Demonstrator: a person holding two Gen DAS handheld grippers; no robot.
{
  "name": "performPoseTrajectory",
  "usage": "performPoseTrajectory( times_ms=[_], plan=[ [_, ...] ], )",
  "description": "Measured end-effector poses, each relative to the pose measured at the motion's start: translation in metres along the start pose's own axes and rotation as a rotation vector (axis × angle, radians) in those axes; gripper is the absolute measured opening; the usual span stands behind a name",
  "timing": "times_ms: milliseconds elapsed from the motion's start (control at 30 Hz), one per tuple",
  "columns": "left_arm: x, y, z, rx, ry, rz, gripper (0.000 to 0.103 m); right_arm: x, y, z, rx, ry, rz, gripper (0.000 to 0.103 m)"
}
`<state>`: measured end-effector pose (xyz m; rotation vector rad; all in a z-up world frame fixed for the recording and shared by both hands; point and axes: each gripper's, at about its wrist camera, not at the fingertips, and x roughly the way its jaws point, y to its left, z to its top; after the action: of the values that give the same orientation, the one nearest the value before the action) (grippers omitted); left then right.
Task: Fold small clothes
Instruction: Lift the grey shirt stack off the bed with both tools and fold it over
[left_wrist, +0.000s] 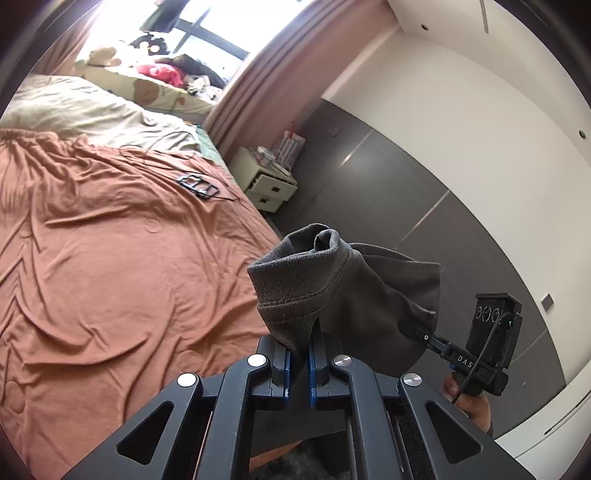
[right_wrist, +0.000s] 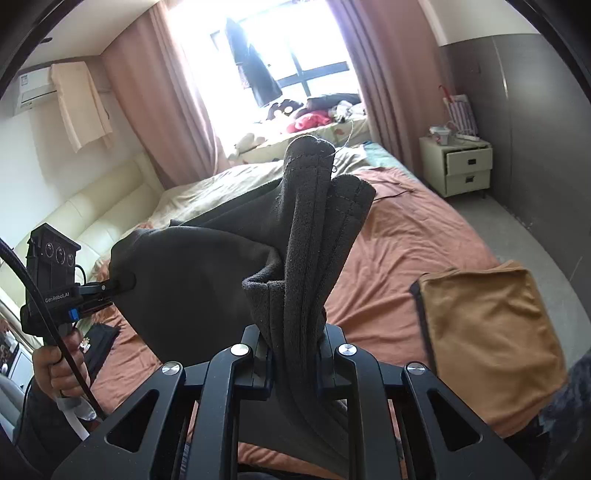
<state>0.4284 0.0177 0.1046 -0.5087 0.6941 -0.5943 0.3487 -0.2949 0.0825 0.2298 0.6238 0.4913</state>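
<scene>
Left wrist view: my left gripper (left_wrist: 299, 350) clamps one hemmed corner of the dark garment (left_wrist: 354, 295); my right gripper (right_wrist: 293, 354) clamps another bunched edge. Garment hangs above the bed (left_wrist: 110, 258); I should spread both corners taut before lowering.

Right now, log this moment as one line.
left gripper: shut on garment | right gripper: shut on garment | garment above bed

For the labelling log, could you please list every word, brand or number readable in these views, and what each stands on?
"DAS": on the right gripper, on its body behind the fingers, left wrist view; further letters are hidden.
"GenRobot.AI": on the left gripper, on its body, right wrist view.
Air conditioner sticker: too small to read.
</scene>
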Motion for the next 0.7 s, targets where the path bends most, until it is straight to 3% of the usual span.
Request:
performPoseTrajectory(
  times_ms=[300,700],
  plan=[
    [0.061,-0.073,-0.008,0.069,0.077,-0.084,0.007,-0.077,-0.055,-0.009,0.022,-0.060,-0.095,0.012],
    [0.138,-0.174,-0.015,0.189,0.146,-0.196,0.006,-0.155,-0.085,-0.017,0.023,-0.154,-0.250,0.012]
  ],
)
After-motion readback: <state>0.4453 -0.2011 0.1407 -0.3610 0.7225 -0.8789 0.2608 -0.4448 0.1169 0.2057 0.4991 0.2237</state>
